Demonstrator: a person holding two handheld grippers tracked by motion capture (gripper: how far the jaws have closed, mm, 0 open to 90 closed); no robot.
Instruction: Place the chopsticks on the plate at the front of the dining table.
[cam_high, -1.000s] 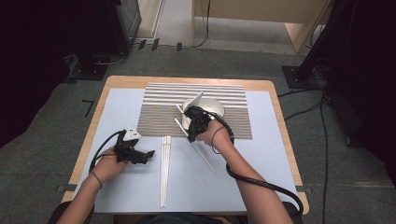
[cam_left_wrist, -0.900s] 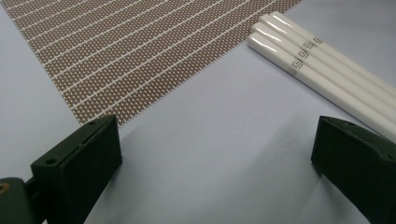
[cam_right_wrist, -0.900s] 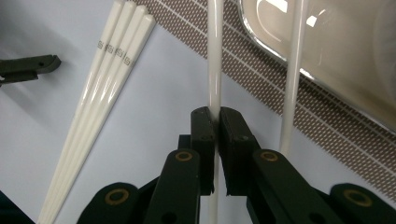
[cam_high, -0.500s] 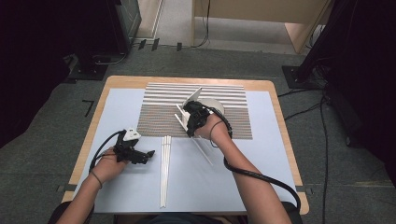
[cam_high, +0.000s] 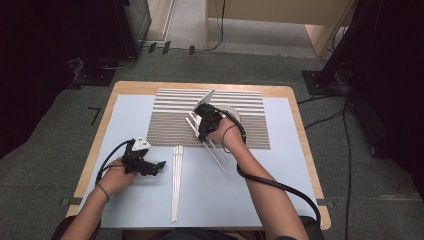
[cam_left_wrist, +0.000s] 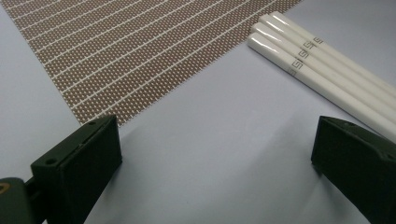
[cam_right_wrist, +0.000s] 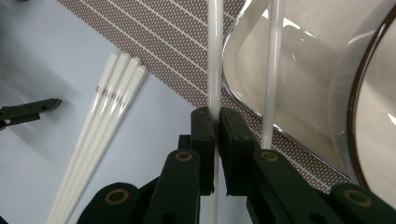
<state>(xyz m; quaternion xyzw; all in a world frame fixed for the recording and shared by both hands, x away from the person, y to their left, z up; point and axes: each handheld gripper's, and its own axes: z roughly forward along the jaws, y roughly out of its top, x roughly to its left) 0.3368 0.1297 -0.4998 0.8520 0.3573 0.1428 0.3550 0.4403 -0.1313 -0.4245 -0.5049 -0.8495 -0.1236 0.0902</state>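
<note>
So the right gripper (cam_right_wrist: 217, 123) is clamped tight on one long white glossy chopstick (cam_right_wrist: 215, 56), held over the brown striped woven placemat (cam_high: 170, 125), right next to the white bowl (cam_right_wrist: 299, 84). A second chopstick (cam_right_wrist: 273, 70) runs beside it. Left gripper (cam_left_wrist: 212, 154) sits spread wide, just off the placemat, near four more white chopsticks (cam_left_wrist: 322, 70).

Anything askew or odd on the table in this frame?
One thing: the right gripper pinches just one chopstick of a pair; the second chopstick lies loose outside its jaws, beside the dish.
</note>
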